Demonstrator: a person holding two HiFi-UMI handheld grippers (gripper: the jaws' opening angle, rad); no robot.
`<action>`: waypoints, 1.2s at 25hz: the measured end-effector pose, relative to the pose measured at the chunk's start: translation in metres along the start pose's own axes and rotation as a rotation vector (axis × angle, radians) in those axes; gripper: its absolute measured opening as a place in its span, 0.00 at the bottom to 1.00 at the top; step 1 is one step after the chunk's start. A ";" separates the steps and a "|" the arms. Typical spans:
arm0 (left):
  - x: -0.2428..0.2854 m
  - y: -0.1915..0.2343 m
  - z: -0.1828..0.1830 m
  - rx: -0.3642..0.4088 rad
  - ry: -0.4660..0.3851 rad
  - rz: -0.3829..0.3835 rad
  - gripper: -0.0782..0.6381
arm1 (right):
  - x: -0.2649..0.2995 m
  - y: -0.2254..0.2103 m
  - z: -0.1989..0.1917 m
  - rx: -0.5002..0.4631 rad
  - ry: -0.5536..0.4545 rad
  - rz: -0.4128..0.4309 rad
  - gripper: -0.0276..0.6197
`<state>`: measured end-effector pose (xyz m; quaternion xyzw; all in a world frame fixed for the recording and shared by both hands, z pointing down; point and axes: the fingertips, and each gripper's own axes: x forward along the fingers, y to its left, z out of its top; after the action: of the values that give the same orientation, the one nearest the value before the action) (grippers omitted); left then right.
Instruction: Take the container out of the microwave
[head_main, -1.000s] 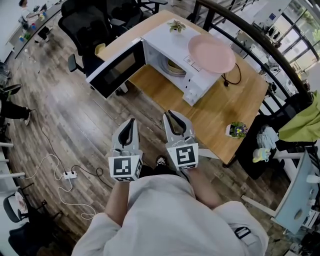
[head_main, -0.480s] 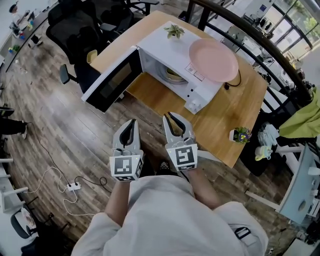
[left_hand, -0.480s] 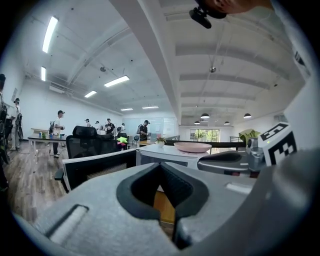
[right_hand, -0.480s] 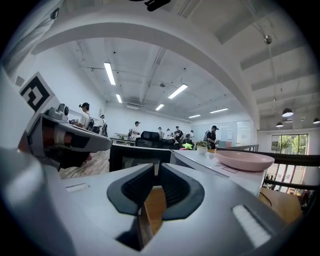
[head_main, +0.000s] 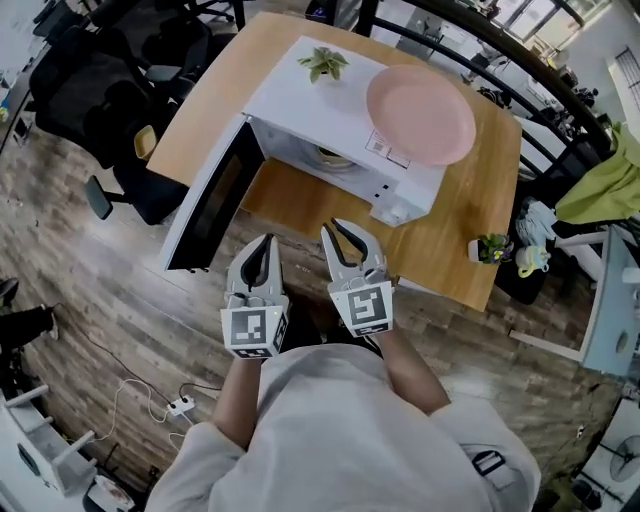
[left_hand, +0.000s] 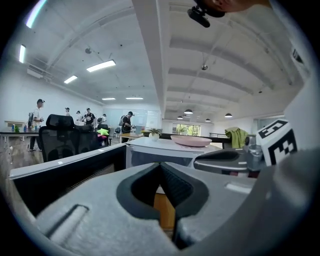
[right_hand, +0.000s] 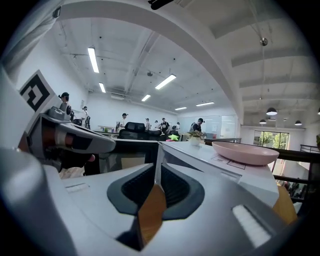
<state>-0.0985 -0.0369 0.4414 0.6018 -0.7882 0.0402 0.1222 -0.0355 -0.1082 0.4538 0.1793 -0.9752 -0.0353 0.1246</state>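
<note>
We face the white microwave (head_main: 320, 100), which sits on the wooden counter (head_main: 470, 215) with its door (head_main: 205, 215) swung wide open to the left of the cavity. The container (head_main: 333, 155), a pale round thing, is inside the microwave, just behind the open front. We see only its near edge, because the microwave's top hides the rest. On top of the microwave a pink plate (head_main: 420, 115) lies toward the right end and a small green plant (head_main: 322, 63) stands near the far left corner. Our left hand-held gripper (head_main: 264, 242) hangs in front of the microwave, beside the inner face of the open door and apart from it. Its jaw tips are together and nothing is between them. Our right hand-held gripper (head_main: 348, 232) hangs in front of the microwave's opening, beside the left one, and its jaws stand a narrow way apart with nothing between them. Through that gap, in the right gripper view, we see the counter's wood and the microwave's front edge. Neither one touches the microwave, the door or the container. A second little potted plant (head_main: 492, 247) stands on the counter to the right of the microwave, well apart from it. Black office chairs (head_main: 90, 90) stand on the wooden floor (head_main: 120, 310) to the left of the microwave, past the open door, and a green cloth (head_main: 600, 180) hangs far off to the microwave's right
</note>
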 end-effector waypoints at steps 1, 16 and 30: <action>0.006 0.003 -0.002 0.001 0.009 -0.024 0.11 | 0.005 -0.001 -0.002 0.002 0.013 -0.020 0.13; 0.061 0.031 -0.039 0.027 0.111 -0.330 0.11 | 0.046 -0.009 -0.034 -0.010 0.192 -0.271 0.13; 0.081 0.046 -0.084 -0.014 0.208 -0.360 0.11 | 0.076 -0.022 -0.065 -0.021 0.308 -0.314 0.13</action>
<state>-0.1501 -0.0829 0.5455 0.7247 -0.6513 0.0744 0.2124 -0.0797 -0.1578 0.5319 0.3309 -0.9044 -0.0366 0.2668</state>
